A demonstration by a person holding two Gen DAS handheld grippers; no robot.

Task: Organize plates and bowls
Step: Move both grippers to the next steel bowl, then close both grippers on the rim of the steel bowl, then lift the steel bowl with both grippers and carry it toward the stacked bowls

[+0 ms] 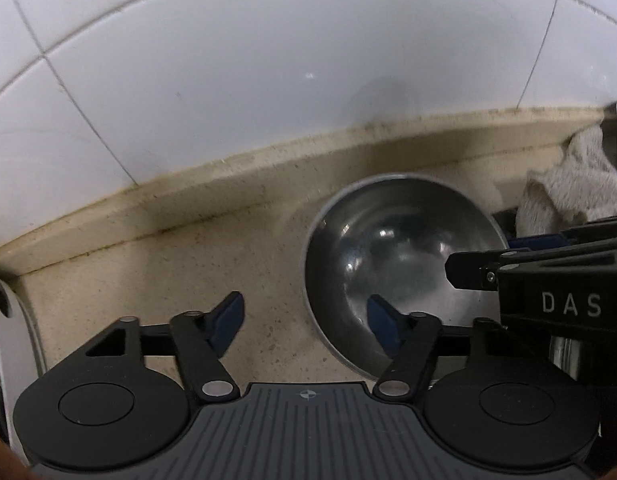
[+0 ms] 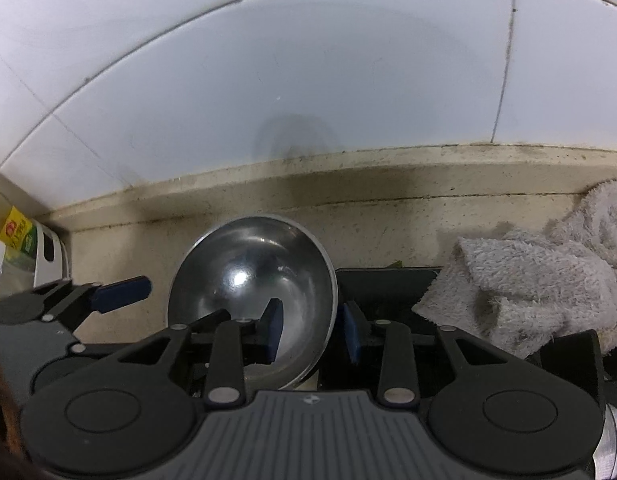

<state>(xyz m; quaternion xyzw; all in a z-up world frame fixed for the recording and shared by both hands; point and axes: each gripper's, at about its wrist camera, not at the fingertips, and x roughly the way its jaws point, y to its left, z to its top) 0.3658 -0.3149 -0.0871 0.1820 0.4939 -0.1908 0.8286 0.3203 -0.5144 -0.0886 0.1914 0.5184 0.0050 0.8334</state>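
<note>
**A:** Which step is in hand?

**B:** Moving one steel bowl. It sits on the speckled counter near the tiled wall, and the right gripper straddles its right-hand rim: one blue pad inside the bowl, the other just outside the wall. The jaws stand narrow, but whether the pads actually press on the metal cannot be told from either view.

**B:** The left gripper stands half open and holds nothing. Its right pad reaches over the bowl's near-left rim; its left pad hangs over bare counter.

**A:** What lies around it?

**B:** A crumpled grey towel to the right of the right gripper, on or beside something dark and flat. Far left, a white holder with a yellow-green packet.

**A:** And the next move?

**B:** Probably a firm pinch on the rim before lifting. Thin, slick steel held at one edge will tend to swing, so the left gripper may need to steady the opposite side. No plates or stack are visible, so the destination is unclear.
</note>
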